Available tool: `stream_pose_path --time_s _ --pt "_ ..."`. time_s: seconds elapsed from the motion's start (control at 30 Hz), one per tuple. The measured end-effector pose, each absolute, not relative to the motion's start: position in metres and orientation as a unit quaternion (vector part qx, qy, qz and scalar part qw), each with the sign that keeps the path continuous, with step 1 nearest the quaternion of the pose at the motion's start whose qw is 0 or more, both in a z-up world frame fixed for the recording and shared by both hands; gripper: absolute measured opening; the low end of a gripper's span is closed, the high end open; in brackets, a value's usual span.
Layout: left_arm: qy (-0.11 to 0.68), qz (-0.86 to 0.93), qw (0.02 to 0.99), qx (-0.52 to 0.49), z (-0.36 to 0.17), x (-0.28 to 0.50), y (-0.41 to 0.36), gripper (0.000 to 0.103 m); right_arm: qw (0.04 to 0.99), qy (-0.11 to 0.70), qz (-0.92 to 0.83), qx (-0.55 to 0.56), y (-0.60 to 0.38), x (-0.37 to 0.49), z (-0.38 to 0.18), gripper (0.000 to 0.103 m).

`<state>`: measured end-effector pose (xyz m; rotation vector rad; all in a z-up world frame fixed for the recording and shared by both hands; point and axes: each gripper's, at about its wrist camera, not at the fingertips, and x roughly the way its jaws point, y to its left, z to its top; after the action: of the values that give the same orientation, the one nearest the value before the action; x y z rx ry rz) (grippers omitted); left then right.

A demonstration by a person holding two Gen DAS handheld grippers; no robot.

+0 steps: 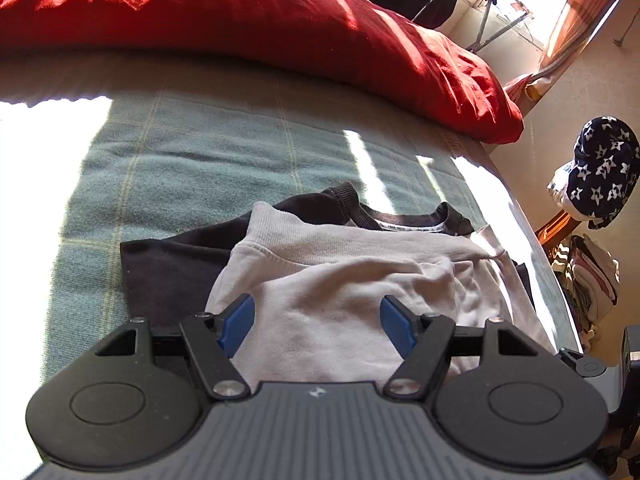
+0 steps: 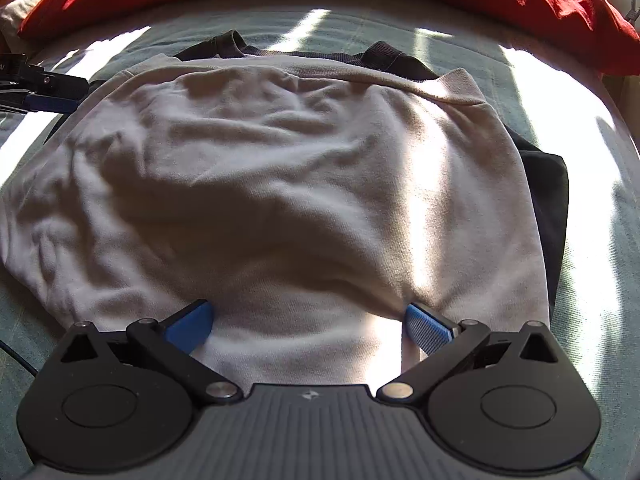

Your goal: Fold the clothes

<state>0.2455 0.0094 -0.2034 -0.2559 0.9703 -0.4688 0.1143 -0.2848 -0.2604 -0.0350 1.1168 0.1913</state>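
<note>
A folded pale pink garment lies on top of a black T-shirt on the bed. In the left wrist view the same pink garment covers most of the black T-shirt, whose collar shows at the back. My left gripper hovers open over the pink cloth's near left part, nothing pinched between its blue pads. My right gripper stands wide open just above the pink garment's near edge, its pads apart from the cloth. The left gripper's fingers show at the far left of the right wrist view.
A teal checked blanket covers the bed. A red pillow lies along the far side. Right of the bed's edge are a star-patterned dark cloth, stacked clothes, a drying rack and a curtained window.
</note>
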Motion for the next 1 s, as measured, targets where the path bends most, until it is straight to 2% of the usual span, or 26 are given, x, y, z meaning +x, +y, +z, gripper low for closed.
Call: stream_pose_path --time_s 0.2,0.43,0.67,0.8,0.93,1.0 --pt "0.485 -0.186 0.847 -0.117 -0.231 0.272 0.007 0.069 0.847 0.523 0.087 -0.018 -0.284 0.112 -0.260 0.103" --pt "0.476 -0.231 0.836 -0.143 -0.196 0.248 0.001 0.071 0.854 0.513 0.087 -0.017 -0.284 0.109 -0.260 0.103" --pt "0.477 -0.333 0.802 -0.139 -0.194 0.254 -0.071 0.072 0.871 0.485 0.077 -0.009 -0.280 0.105 -0.244 0.103" --pt "0.474 -0.352 0.802 -0.089 -0.209 0.255 -0.113 0.073 0.880 0.468 0.082 -0.012 -0.281 0.103 -0.230 0.103" --pt "0.482 -0.306 0.819 -0.064 -0.227 0.267 -0.115 0.069 0.881 0.461 0.100 -0.032 -0.283 0.103 -0.228 0.103" --pt "0.481 -0.289 0.825 -0.071 -0.219 0.268 -0.111 0.069 0.881 0.460 0.105 -0.040 -0.284 0.102 -0.228 0.103"
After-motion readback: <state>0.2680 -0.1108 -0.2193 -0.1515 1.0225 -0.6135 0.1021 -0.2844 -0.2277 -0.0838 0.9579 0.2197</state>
